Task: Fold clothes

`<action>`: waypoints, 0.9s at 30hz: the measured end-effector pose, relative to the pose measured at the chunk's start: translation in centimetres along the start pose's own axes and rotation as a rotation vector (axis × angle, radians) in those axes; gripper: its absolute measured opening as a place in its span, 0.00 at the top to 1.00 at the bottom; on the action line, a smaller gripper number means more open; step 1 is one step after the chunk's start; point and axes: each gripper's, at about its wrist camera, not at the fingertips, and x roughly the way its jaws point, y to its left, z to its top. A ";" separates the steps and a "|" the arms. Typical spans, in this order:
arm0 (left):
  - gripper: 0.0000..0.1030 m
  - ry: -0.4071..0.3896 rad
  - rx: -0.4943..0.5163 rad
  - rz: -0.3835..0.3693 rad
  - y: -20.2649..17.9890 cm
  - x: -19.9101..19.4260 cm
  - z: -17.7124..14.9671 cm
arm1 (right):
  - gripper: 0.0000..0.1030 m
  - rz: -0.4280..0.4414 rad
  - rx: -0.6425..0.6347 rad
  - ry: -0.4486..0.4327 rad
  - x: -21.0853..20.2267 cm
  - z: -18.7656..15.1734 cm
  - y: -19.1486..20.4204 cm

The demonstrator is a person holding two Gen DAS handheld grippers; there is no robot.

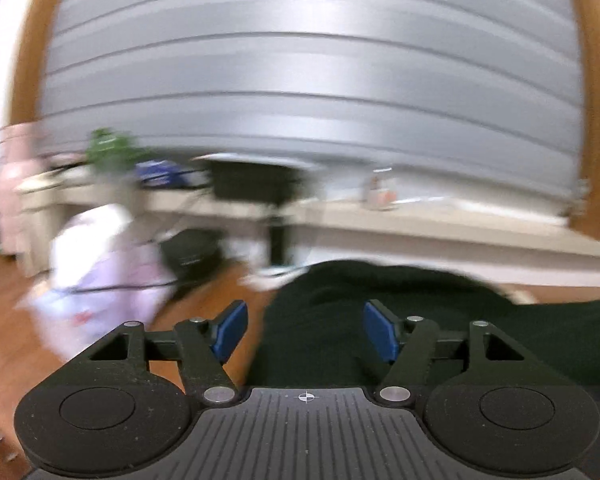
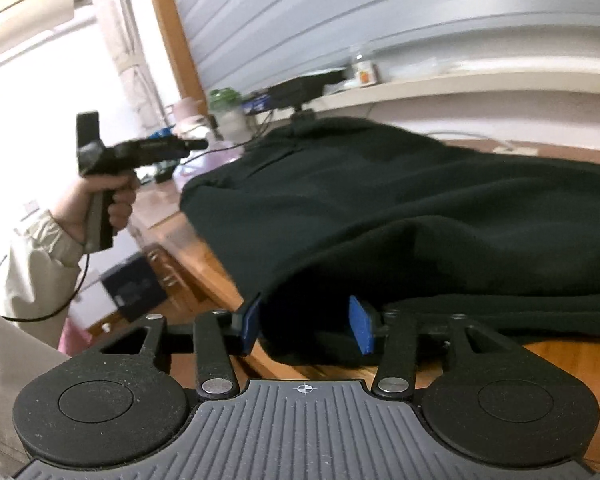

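The left gripper (image 1: 304,330) hangs with its jaws apart and empty, raised off the dark garment (image 2: 400,208) spread over the wooden surface (image 2: 568,356). The right gripper (image 2: 304,326) straddles a bunched hem fold, seemingly pinning that edge; whether the pads press it, I cannot tell.

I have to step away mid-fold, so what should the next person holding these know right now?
Left hand-held gripper: open, empty, lifted clear of the black garment, off its left edge; the hand holds it up.
Right hand-held gripper: jaws straddle a bunched near edge of the garment; whether the pads press on it cannot be told.
Garment: spread over the wooden table, rumpled, near edge humped up.
Done: no neat fold shows.
Left: probably regrip with the left, then fold and flatten.
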 end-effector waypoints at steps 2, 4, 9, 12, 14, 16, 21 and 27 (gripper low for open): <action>0.25 0.000 0.032 -0.085 -2.9 1.8 0.6 | 0.46 -0.025 0.003 -0.026 -0.8 -0.3 -0.3; 0.25 0.006 0.077 -0.146 -6.3 3.9 1.2 | 0.46 -0.062 0.009 -0.053 -1.8 -0.6 -1.0; 0.15 0.066 0.162 -0.313 -15.1 9.7 1.6 | 0.36 -0.140 0.089 -0.121 -4.3 -0.9 -3.7; 0.13 0.103 0.211 -0.384 -19.3 12.7 0.5 | 0.30 -0.200 0.111 -0.164 -5.8 -1.1 -5.1; 0.13 0.127 0.228 -0.424 -21.1 14.2 -0.4 | 0.28 -0.239 0.123 -0.185 -6.8 -1.3 -5.8; 0.02 0.163 0.241 -0.441 -22.2 15.2 -1.4 | 0.25 -0.266 0.136 -0.198 -7.6 -1.7 -6.7; 0.00 0.242 0.298 -0.444 -23.0 15.9 -3.7 | 0.21 -0.332 0.177 -0.207 -8.8 -2.7 -8.8; 0.00 0.299 0.303 -0.424 -22.9 16.6 -4.1 | 0.14 -0.384 0.179 -0.198 -8.0 -2.3 -10.0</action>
